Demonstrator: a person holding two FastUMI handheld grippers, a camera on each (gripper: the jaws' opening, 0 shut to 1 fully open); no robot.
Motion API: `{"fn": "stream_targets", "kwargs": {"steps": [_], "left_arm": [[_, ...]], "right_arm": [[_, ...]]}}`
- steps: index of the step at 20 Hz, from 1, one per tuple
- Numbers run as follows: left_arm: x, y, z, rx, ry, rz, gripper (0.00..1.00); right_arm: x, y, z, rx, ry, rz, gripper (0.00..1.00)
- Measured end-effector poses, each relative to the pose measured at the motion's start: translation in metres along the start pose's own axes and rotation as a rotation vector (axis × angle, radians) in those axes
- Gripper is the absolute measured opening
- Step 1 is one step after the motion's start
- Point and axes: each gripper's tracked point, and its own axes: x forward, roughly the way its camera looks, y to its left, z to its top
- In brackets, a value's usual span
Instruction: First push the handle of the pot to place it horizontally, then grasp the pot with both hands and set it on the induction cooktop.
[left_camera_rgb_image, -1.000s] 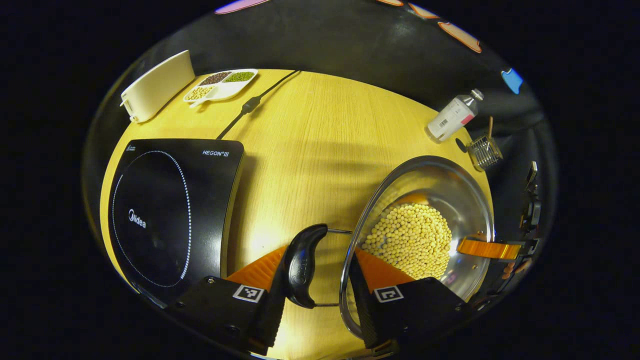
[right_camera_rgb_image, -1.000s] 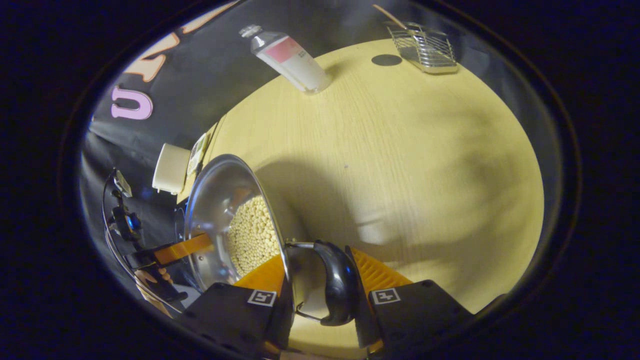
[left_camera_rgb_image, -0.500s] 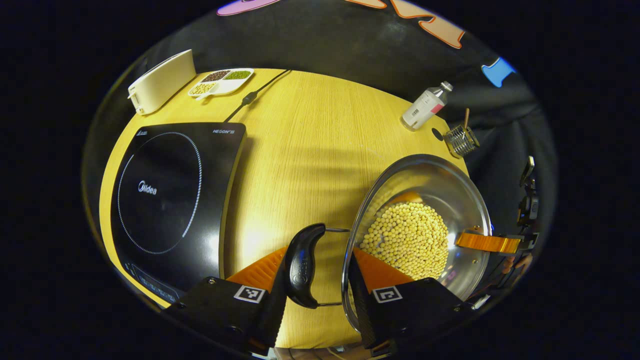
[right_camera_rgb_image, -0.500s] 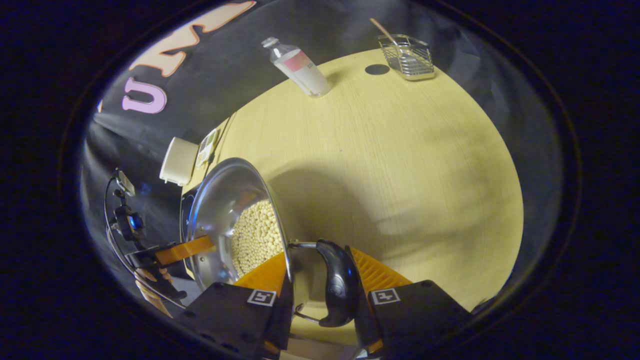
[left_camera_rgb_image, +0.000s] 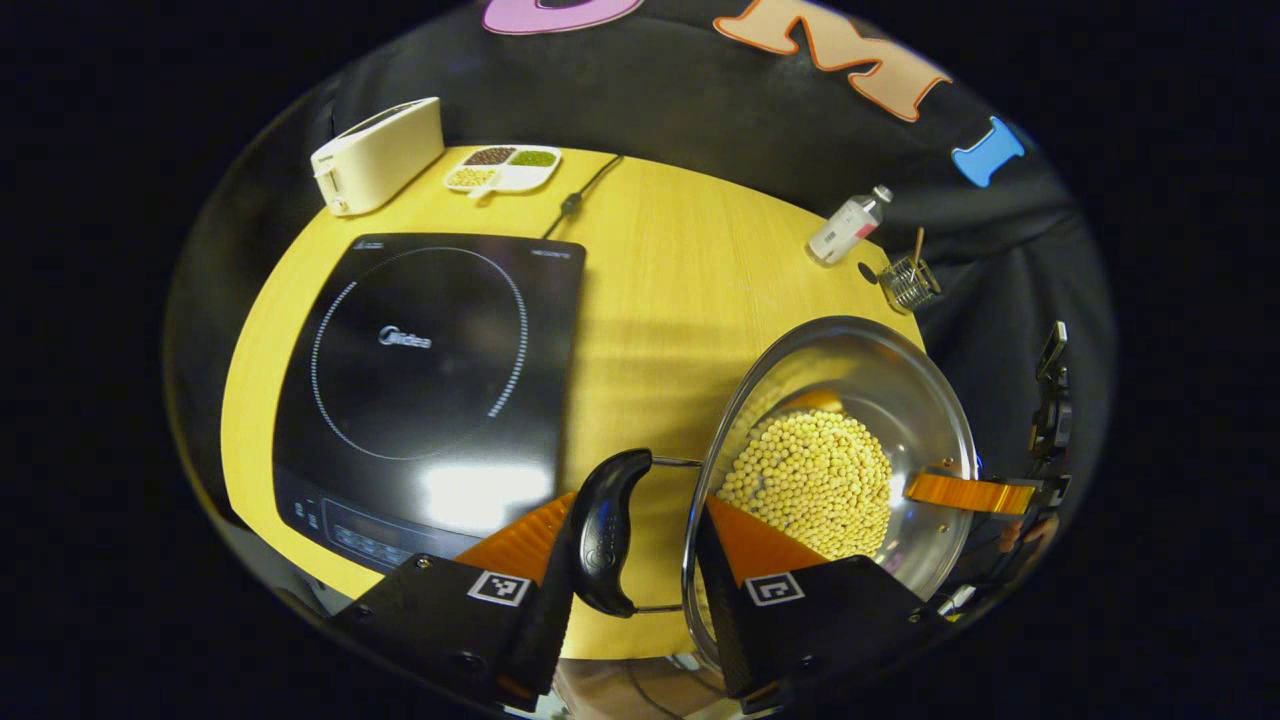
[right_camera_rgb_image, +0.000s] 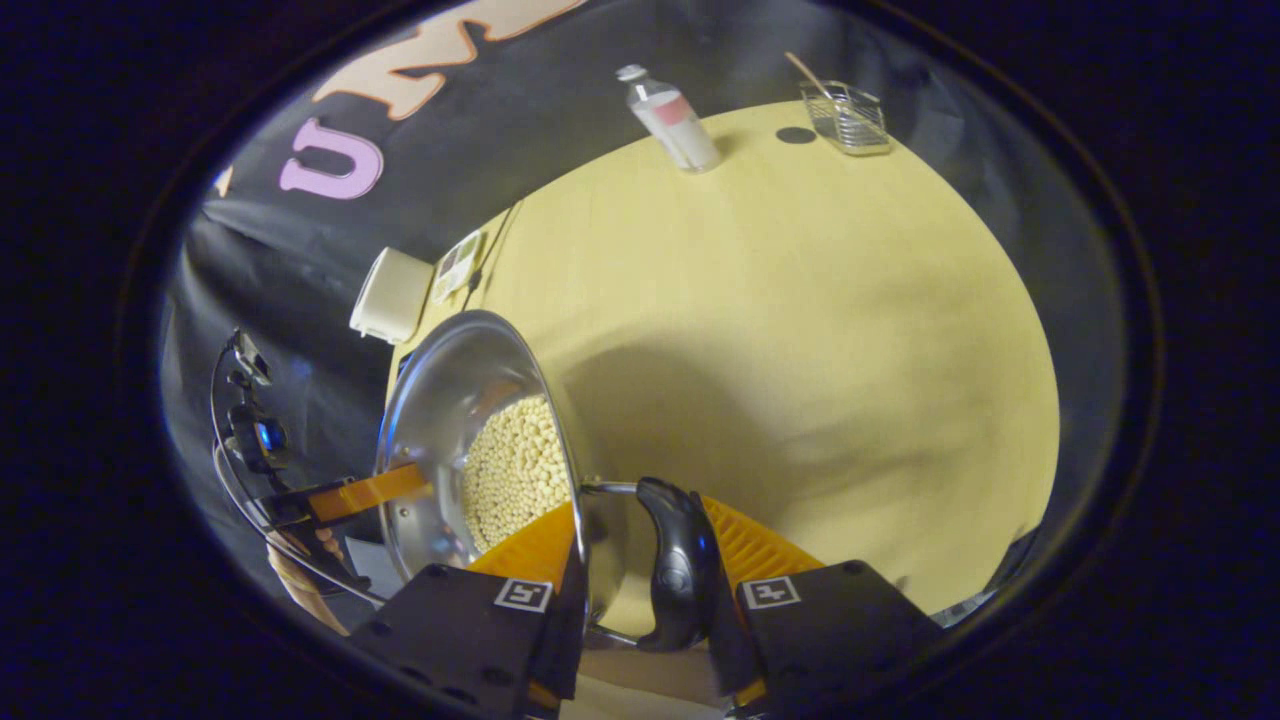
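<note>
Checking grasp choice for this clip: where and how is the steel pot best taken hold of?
By its two black side handles, one gripper from each side, one finger inside the pot, one outside the handle. The handles lie level at the rim, and soybeans fill the bottom, so level carrying looks wisest.

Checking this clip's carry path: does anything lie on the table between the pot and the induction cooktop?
Nothing visible does. In the left gripper view, only bare table separates the pot from the induction cooktop. The toaster and bean tray sit beyond the cooktop.

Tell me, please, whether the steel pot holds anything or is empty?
Not empty: the pot holds a layer of pale yellow beans covering its bottom, well below the rim, as the right gripper view also shows.
</note>
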Motion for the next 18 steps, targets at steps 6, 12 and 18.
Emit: {"fn": "stream_targets", "kwargs": {"steps": [6,12,18], "left_arm": [[-0.033,0.095,0.016,-0.006,-0.041,-0.024,0.63],[-0.041,0.196,0.048,0.03,-0.072,-0.017,0.65],[-0.033,0.254,0.087,0.047,-0.134,0.021,0.63]], "right_arm": [[0.026,0.101,-0.027,-0.011,-0.049,-0.011,0.48],[0.076,0.194,-0.044,-0.001,-0.084,-0.01,0.49],[0.117,0.246,-0.015,-0.026,-0.121,0.005,0.54]]}}
